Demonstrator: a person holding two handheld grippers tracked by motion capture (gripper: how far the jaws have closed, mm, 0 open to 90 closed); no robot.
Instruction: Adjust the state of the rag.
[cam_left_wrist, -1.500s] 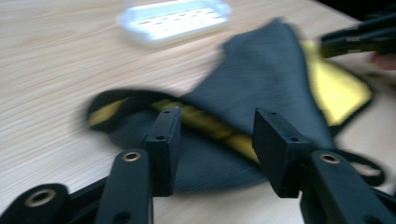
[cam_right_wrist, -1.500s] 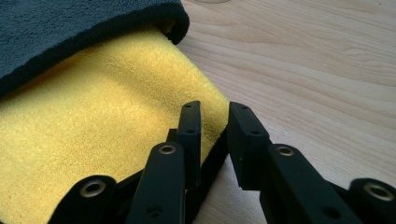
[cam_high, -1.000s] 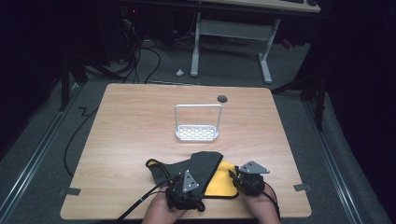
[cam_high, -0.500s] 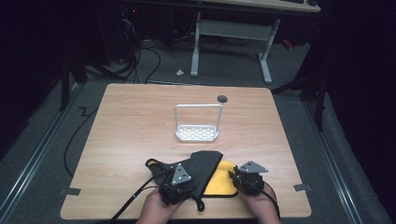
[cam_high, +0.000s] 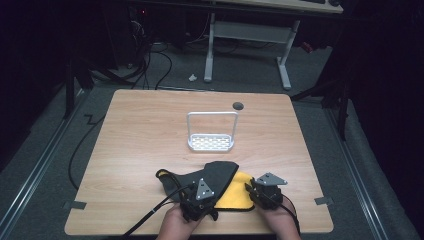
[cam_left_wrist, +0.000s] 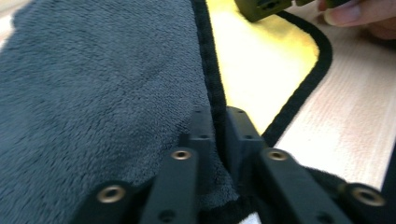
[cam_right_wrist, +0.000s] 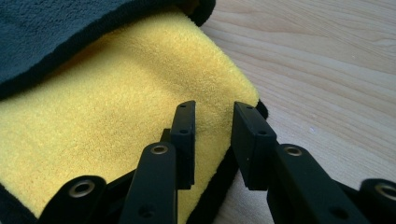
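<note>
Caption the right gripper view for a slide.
Right claw, jaws open, straddling the black-trimmed edge of the yellow cloth on the wooden table.

One cloth (cam_high: 220, 185), grey on one face and yellow on the other, is lying at the table's (cam_high: 140, 150) six o'clock edge. One white wire rack (cam_high: 211, 132) is standing toward twelve o'clock of it. Two grippers, the left gripper (cam_high: 200, 197) and right gripper (cam_high: 250, 189), are working at the cloth.
</note>
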